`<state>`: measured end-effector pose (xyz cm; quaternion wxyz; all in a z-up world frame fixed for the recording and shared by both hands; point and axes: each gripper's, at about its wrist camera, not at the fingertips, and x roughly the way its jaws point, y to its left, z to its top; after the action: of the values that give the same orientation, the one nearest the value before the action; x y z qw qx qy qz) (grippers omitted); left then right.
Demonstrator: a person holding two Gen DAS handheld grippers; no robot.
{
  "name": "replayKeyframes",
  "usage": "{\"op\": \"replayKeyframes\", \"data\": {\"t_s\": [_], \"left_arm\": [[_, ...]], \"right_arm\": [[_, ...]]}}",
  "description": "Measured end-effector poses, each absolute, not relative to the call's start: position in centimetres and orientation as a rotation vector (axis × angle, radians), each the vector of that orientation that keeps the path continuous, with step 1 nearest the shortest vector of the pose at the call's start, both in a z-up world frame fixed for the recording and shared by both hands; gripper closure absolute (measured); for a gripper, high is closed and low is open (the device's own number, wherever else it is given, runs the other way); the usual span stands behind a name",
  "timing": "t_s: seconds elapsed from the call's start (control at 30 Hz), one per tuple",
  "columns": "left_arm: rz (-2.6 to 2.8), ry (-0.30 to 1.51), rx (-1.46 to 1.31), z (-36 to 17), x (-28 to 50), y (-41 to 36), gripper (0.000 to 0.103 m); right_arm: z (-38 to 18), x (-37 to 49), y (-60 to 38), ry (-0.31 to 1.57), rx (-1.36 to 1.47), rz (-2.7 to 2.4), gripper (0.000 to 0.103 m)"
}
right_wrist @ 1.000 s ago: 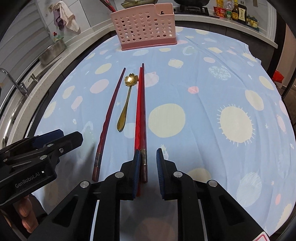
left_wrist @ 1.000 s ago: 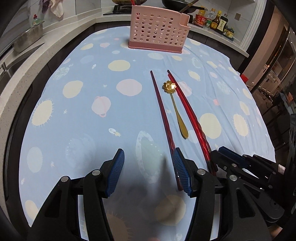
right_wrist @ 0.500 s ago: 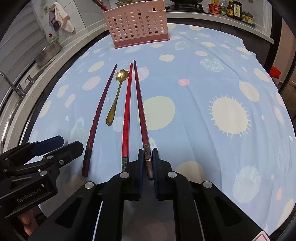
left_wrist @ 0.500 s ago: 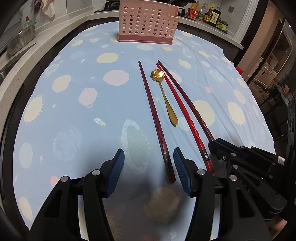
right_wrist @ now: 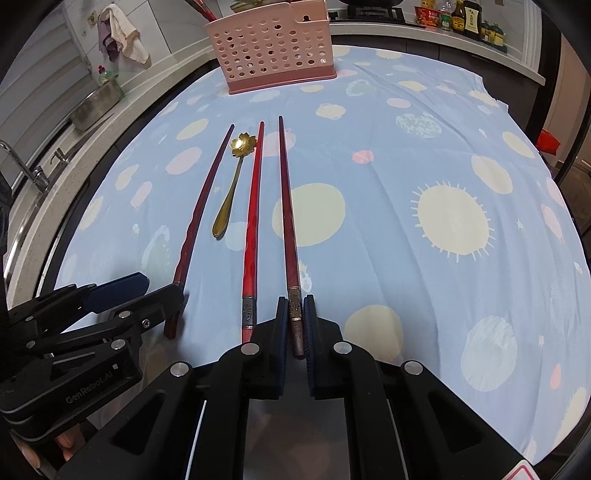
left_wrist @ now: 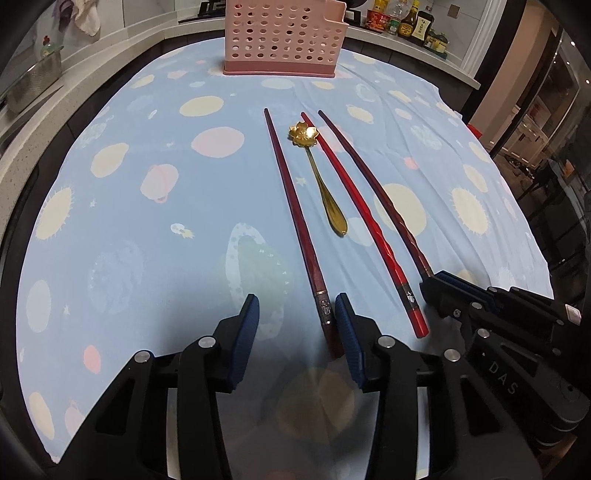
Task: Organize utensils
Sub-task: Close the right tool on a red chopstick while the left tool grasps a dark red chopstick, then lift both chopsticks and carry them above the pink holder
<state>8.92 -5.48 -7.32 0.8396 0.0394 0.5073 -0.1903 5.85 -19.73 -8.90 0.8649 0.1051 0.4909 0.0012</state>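
Three red chopsticks and a gold flower spoon (left_wrist: 319, 173) lie on the blue patterned cloth. My right gripper (right_wrist: 295, 306) is shut on the thick end of the right dark chopstick (right_wrist: 286, 206). The bright red chopstick (right_wrist: 252, 218) lies just left of it. My left gripper (left_wrist: 297, 308) is open, and the left dark chopstick (left_wrist: 295, 218) has its thick end beside the right finger's inner face. The spoon (right_wrist: 231, 188) lies between the left and middle chopsticks. The pink perforated utensil holder (left_wrist: 284, 37) stands at the far end, also in the right wrist view (right_wrist: 273, 48).
The cloth-covered table (left_wrist: 129, 221) ends in a dark rim on the left. A sink with a tap (right_wrist: 22, 166) and a metal basin (right_wrist: 98, 103) lie to the left. Sauce bottles (right_wrist: 461, 16) stand on the counter at the back right.
My right gripper closed on the right dark chopstick and swung it apart from the bright red one. My left gripper stayed open and drew in beside the left chopstick's thick end.
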Motion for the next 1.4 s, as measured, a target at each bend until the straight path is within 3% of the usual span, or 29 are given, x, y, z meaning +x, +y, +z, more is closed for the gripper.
{"op": "replayKeyframes", "data": {"t_s": [0.23, 0.67, 1.4], "left_arm": [[-0.416, 1.084, 0.069, -7.4, 8.9, -5.0, 0.095], [-0.404, 1.047, 0.014, -4.8, 8.1, -3.2, 0.096], [-0.376, 0.786, -0.09, 8.1, 12.1, -0.8, 0.096]], "right_arm": [[-8.8, 5.3, -19.6, 1.033, 0.222, 0.007, 0.096], [-4.9, 3.7, -20.2, 0.953, 0.26, 0.01, 0.096], [7.5, 5.9, -23.8, 0.687, 0.358, 0.015, 0.096]]}}
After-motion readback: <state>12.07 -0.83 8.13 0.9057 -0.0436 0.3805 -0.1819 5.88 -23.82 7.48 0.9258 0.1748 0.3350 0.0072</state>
